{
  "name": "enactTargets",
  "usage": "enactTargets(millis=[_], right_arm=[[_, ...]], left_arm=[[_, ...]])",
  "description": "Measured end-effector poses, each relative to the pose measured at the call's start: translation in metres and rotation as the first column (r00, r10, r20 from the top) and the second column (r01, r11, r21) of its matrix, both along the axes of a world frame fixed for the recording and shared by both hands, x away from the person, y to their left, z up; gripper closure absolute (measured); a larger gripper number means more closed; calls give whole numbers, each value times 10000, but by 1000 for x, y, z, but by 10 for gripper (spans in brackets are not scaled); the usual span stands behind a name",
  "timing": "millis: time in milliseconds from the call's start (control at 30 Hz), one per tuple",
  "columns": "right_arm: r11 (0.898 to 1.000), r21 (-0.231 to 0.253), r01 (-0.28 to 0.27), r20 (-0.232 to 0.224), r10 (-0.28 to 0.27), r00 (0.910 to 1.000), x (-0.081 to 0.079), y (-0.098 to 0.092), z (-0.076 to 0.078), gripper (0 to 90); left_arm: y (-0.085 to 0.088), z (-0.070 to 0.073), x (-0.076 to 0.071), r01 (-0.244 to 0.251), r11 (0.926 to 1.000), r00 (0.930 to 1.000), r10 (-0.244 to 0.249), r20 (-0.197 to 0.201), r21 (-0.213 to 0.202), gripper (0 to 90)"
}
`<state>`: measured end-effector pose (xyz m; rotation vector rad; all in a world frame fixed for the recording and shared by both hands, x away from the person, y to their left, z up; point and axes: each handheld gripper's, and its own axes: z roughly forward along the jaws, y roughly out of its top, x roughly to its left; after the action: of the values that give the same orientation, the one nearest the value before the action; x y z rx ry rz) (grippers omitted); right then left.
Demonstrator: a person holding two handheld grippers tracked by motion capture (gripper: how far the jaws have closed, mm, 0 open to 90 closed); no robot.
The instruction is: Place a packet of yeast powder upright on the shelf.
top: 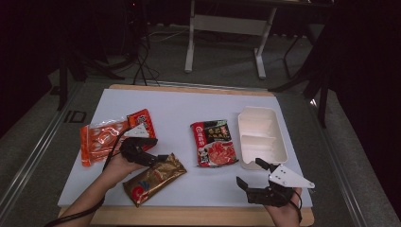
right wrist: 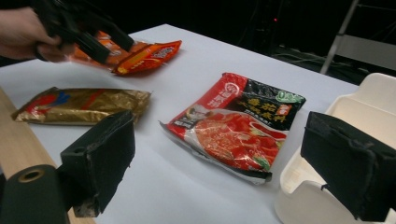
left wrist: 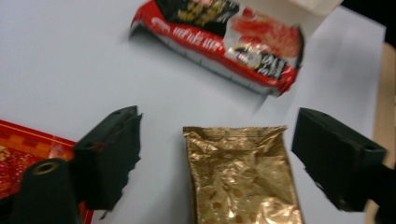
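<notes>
So the gold packet [top: 154, 178] was lying flat near the front left of the white table [top: 179, 111], just below the orange snack bag [top: 113, 136] and well left of the red noodle packet [top: 213, 143]. The left claw [left wrist: 217, 154] was right over its top edge, jaws spread to either side of the foil with the packet sitting between them, pads not pressing on it yet. The right claw [top: 255, 176] hung wide and empty near the white tray [top: 279, 151].

My guess on handling: it looked light, crinkly and floppy, and that shiny foil was probably slick. Pinching the middle would likely just squash the contents, so I'd have gone for the flat sealed end seam, which looked stiffer and easy to clamp. It would probably droop once lifted.
</notes>
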<state>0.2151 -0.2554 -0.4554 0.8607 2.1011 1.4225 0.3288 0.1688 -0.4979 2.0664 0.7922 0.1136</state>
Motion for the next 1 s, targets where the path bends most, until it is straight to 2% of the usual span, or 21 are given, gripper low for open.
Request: enactTargets(millis=[67,167,367,400,500,533,567,600,700,767,833,900,1000], right_arm=[[10000,-10,4,-4,-4,10000,0,0,0,100],[10000,-4,-19,-110,19,9999,1,0,-1,101],[10000,-38,-19,-103,19,9999,1,-1,-1,101],[10000,-35,-42,-153,41,9999,2,-1,-2,101],[10000,-46,-58,-168,57,9998,2,-1,-3,101],[10000,-46,-58,-168,57,9998,2,-1,-3,101],[10000,-37,-78,-182,77,9998,2,-1,-2,101],[10000,-54,-62,-162,61,9999,2,-1,-3,101],[10000,-40,-59,-158,58,9999,2,-1,-3,101],[10000,-35,-44,-155,43,9999,2,-1,-2,101],[9999,-81,-72,-192,71,9998,2,-1,-3,103],[9999,-101,-84,-191,82,9998,2,-1,-3,103],[9999,-109,-106,-185,104,9998,2,0,-3,103]], left_arm=[[-4,-5,4,5,9998,9997,1,-262,222,191],[-10,-11,8,-66,9983,9992,88,-390,572,226],[-20,-19,15,81,9971,9973,-26,-728,754,261],[-22,-21,16,27,9970,9964,38,-850,769,298],[-28,-26,19,78,9921,9941,58,-1084,1251,336],[-28,-26,19,78,9921,9941,58,-1084,1251,358],[-31,-28,20,93,9909,9913,85,-1314,1345,358],[-32,-30,21,77,9901,9906,116,-1364,1400,367],[-37,-35,22,154,9815,9887,136,-1495,1909,388],[-39,-38,22,314,9798,9854,28,-1703,1977,424],[-40,-38,22,334,9789,9851,18,-1720,2017,440],[-42,-38,20,310,9750,9875,41,-1574,2198,459],[-46,-37,17,333,9698,9878,49,-1558,2416,499]])
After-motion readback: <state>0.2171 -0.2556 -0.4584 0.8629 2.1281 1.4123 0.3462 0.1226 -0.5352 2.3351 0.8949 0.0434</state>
